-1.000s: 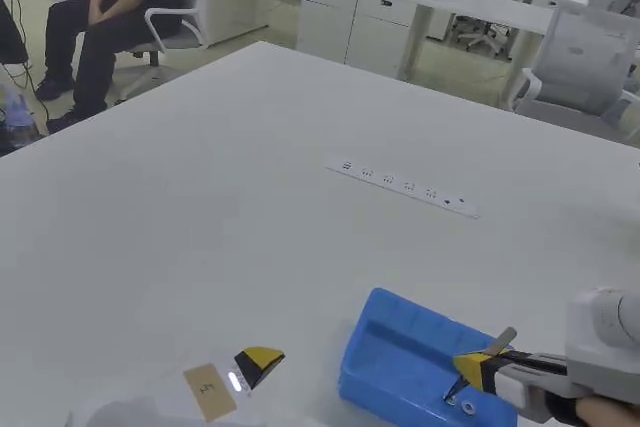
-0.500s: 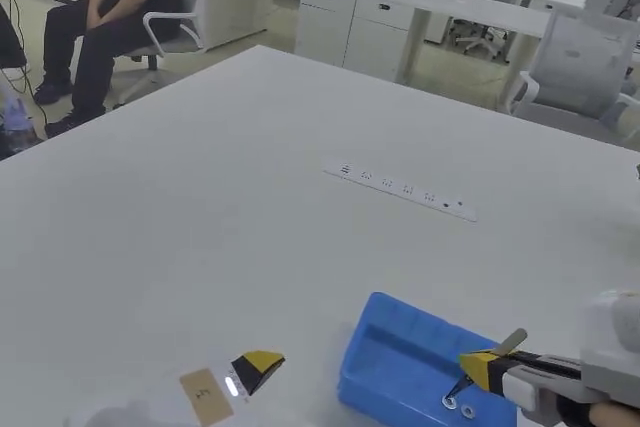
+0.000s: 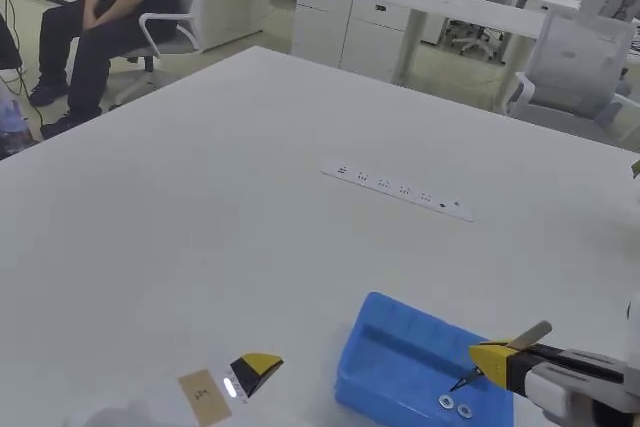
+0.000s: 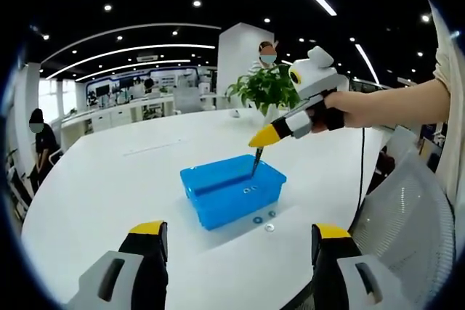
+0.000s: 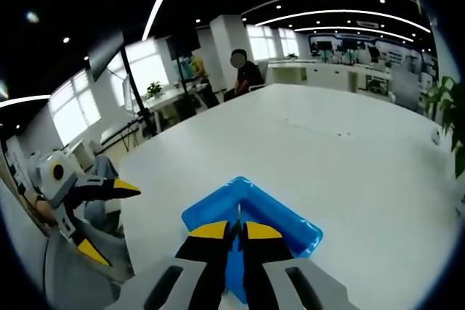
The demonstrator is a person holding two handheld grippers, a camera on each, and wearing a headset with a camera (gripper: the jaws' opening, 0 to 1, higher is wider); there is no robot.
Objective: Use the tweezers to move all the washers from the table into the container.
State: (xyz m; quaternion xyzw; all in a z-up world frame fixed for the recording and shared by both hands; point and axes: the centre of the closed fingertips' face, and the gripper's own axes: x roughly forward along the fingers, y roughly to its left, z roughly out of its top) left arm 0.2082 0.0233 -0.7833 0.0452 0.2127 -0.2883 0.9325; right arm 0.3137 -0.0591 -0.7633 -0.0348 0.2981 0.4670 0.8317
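A blue container (image 3: 400, 357) sits near the table's front edge, with two washers (image 3: 455, 406) lying inside it. My right gripper (image 3: 492, 361) is shut on dark tweezers (image 3: 463, 381), whose tips hang just above those washers. From the left gripper view, the right gripper (image 4: 270, 134) holds the tweezers (image 4: 256, 162) over the container (image 4: 225, 194), and two more washers (image 4: 263, 223) lie on the table in front of it. My left gripper (image 4: 236, 252) is open and holds nothing. The right gripper view has its jaws pressed together (image 5: 237, 231) over the container (image 5: 283, 223).
A strip of sockets (image 3: 398, 188) is set into the middle of the white table (image 3: 200, 227). A person sits on a chair (image 3: 110, 17) beyond the far left corner. Desks and office chairs (image 3: 580, 57) stand behind the table.
A second washer now lies in the container beside the first. The tweezers' tips have lifted off the container floor and drawn back slightly to the right. The left gripper stayed put.
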